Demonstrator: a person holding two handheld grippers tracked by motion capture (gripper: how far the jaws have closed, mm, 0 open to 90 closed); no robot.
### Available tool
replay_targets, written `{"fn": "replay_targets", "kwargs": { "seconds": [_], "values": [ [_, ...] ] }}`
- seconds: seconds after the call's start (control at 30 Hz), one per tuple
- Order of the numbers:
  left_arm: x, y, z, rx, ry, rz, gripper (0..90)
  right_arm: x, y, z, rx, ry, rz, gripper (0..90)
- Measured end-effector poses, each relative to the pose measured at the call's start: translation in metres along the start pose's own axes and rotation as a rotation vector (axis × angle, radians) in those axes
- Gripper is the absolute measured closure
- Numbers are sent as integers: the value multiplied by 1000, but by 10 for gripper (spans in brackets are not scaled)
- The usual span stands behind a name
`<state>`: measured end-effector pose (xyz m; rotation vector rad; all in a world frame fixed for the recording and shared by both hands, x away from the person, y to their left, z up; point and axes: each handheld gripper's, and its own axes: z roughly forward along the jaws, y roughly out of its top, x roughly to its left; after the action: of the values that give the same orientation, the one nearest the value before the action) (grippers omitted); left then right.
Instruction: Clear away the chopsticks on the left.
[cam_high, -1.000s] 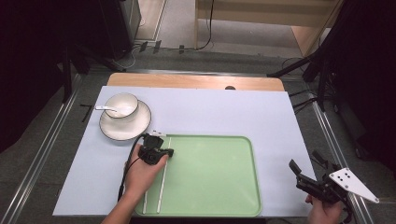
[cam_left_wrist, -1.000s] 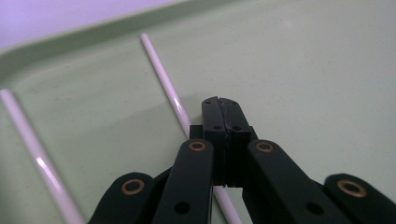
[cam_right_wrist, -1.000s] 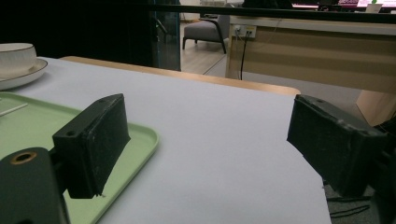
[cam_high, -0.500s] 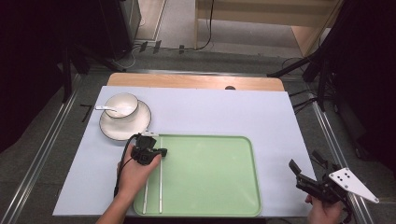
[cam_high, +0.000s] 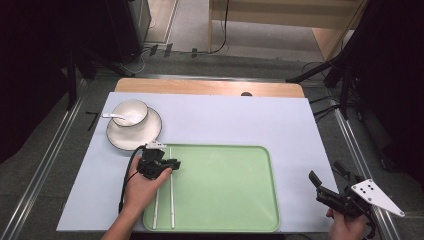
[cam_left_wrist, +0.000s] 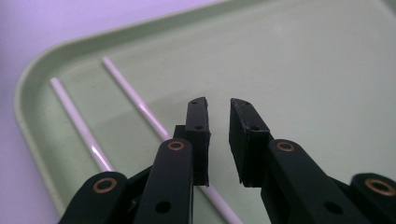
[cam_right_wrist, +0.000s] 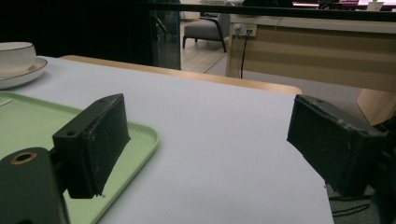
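While two white chopsticks (cam_high: 171, 187) lie side by side along the left end of the green tray (cam_high: 225, 190), the left claw (cam_high: 170, 164) hangs just above them in the lower left of the high view. Its jaws have just been opening and now stand a narrow gap apart with nothing between them; the left gripper view has one chopstick (cam_left_wrist: 140, 109) running under the left jaw, the other (cam_left_wrist: 77, 121) lying nearer the tray's raised rim (cam_left_wrist: 28, 79). To the right of the sticks the tray floor is bare and wide. Above the tray's upper left corner sits a white bowl (cam_high: 129, 112) with a spoon (cam_high: 114, 116) on a saucer (cam_high: 150, 131), close to the hand. At the lower right corner of the frame, off the tray, the right claw (cam_high: 327, 186) is spread wide; its own view looks across open table (cam_right_wrist: 224, 135) past the tray's corner (cam_right_wrist: 140, 133).
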<state>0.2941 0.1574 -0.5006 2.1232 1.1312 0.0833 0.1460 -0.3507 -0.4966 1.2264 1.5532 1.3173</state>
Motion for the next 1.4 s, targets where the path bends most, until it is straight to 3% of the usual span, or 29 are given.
{"fn": "replay_targets", "kwargs": {
  "seconds": [0.1,0.17,0.33,0.37,0.4,0.43,0.47,0.5,0.57,0.63,0.7,0.73,0.77,0.8,0.83,0.97,1.03,1.27,1.4],
  "values": [
    [-5,-3,-5,-6,-36,22,847,0,0,0,0,0,0,129],
    [-14,-7,-11,4,-51,65,886,0,0,0,1,0,0,129],
    [-18,-17,-21,-35,-102,71,868,1,0,0,-2,0,-2,129],
    [-17,-21,-26,-63,-121,68,793,1,0,0,-2,0,-3,129],
    [-16,-22,-29,-81,-143,76,793,1,0,0,-2,0,-3,129],
    [-16,-24,-33,-99,-161,87,686,1,0,0,-3,2,-3,129],
    [-16,-26,-37,-121,-153,97,622,1,0,0,-2,1,-4,129],
    [-16,-27,-41,-146,-157,112,622,1,0,0,-2,1,-4,129],
    [-16,-29,-49,-180,-155,126,481,2,0,0,0,1,-4,129],
    [-13,-31,-56,-210,-171,125,375,2,0,0,1,2,-3,129],
    [-9,-34,-62,-244,-197,126,211,2,0,1,3,1,-4,129],
    [-7,-36,-64,-262,-214,131,211,2,0,1,3,1,-4,129],
    [-5,-38,-67,-279,-235,138,9,3,0,1,1,3,-7,129],
    [-2,-40,-70,-302,-257,149,9,3,0,1,1,3,-7,129],
    [2,-43,-77,-346,-235,150,0,3,0,1,3,5,-8,129],
    [8,-46,-87,-389,-211,148,0,3,0,2,3,4,-6,129],
    [15,-51,-98,-436,-196,155,0,3,0,1,3,2,-4,129],
    [31,-63,-119,-493,-163,169,0,2,-1,1,5,-1,-4,129],
    [41,-72,-129,-509,-129,153,0,2,-1,2,7,-1,-4,129]
  ]
}}
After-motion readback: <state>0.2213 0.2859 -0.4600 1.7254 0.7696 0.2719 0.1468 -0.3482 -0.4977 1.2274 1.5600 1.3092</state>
